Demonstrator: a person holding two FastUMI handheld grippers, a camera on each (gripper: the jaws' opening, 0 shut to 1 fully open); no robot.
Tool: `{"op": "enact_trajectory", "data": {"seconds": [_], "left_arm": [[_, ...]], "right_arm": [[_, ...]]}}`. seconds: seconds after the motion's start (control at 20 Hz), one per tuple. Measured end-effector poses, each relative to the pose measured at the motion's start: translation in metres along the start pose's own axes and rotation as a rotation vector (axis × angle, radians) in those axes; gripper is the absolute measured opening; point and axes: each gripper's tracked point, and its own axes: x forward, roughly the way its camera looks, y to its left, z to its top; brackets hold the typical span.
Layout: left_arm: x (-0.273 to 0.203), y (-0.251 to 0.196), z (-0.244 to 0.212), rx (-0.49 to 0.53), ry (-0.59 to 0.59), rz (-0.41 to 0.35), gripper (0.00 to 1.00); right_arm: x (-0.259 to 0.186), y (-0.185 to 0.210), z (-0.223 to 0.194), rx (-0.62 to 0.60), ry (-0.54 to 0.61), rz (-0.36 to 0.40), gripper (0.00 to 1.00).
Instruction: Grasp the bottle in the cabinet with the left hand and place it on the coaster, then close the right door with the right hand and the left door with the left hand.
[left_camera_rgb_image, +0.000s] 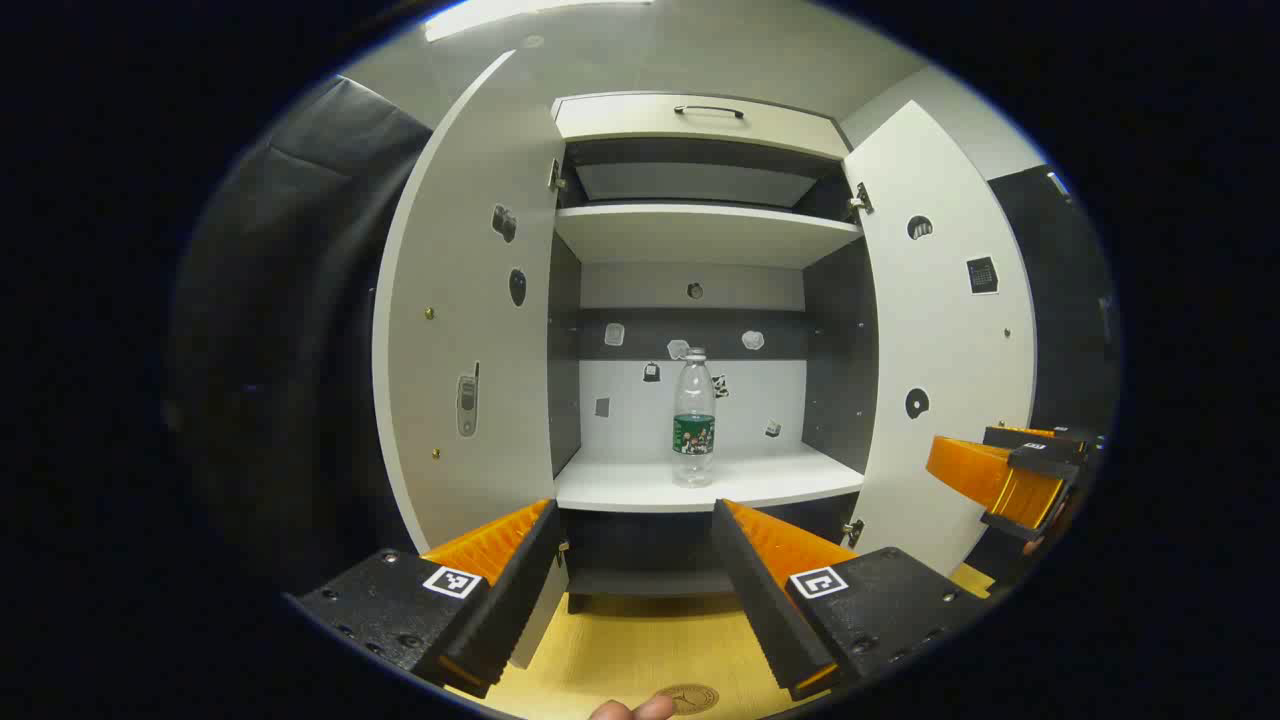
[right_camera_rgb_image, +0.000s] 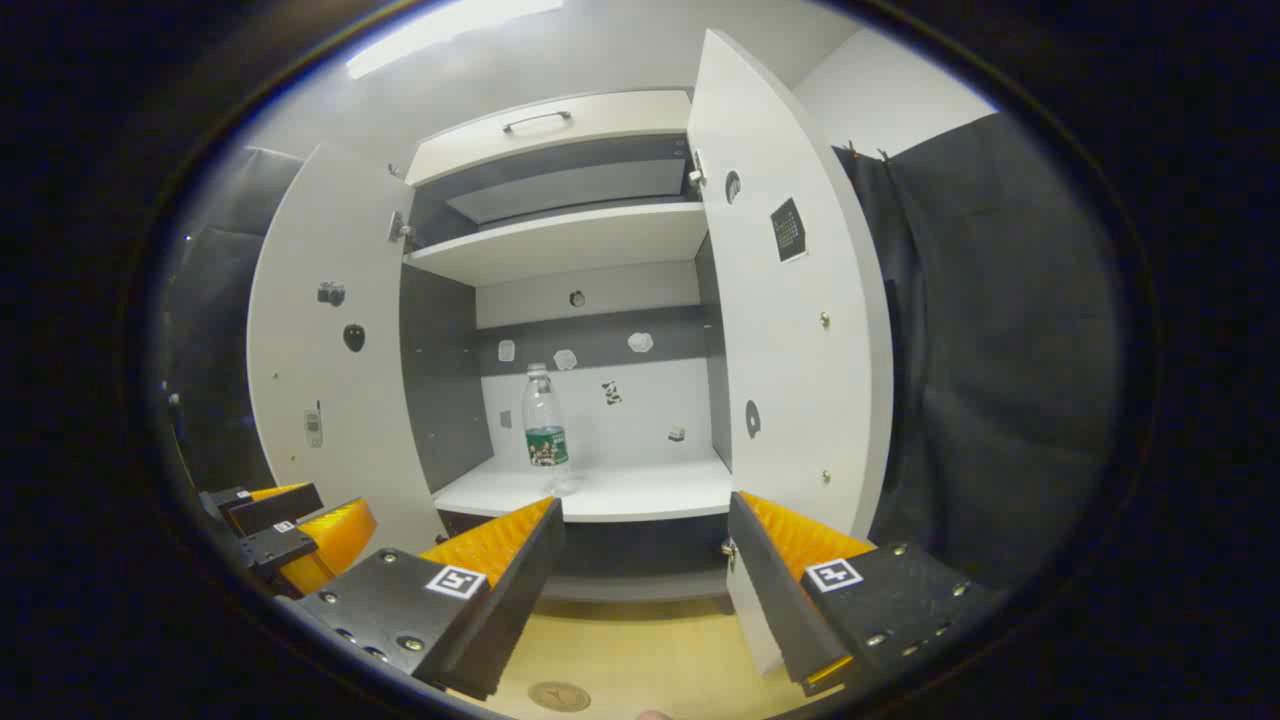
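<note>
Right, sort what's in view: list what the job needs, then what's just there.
Needed: clear plastic bottle with green label; round tan coaster; white left cabinet door; white right cabinet door; left gripper; right gripper.

Just there: upper white shelf; top drawer's dark handle.

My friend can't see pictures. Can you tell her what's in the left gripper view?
A clear plastic bottle stands upright on the lower shelf of a white cabinet with both doors swung open. The open left gripper points straight at it from farther back, over a wooden tabletop with a round coaster.
</note>
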Motion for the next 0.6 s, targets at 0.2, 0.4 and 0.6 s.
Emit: {"op": "enact_trajectory", "data": {"seconds": [0.2, 0.4, 0.6], "left_arm": [[0.002, 0.0, 0.001, 0.003, 0.001, 0.002, 0.96], [0.01, 0.008, -0.003, -0.01, 0.01, 0.021, 0.96], [0.021, 0.015, -0.007, 0.0, 0.023, 0.032, 0.96]], "right_arm": [[0.003, 0.003, -0.002, 0.005, 0.004, 0.009, 1.0], [0.008, 0.007, -0.006, 0.001, 0.012, 0.015, 1.0], [0.01, 0.013, -0.007, -0.007, 0.02, 0.021, 1.0]]}}
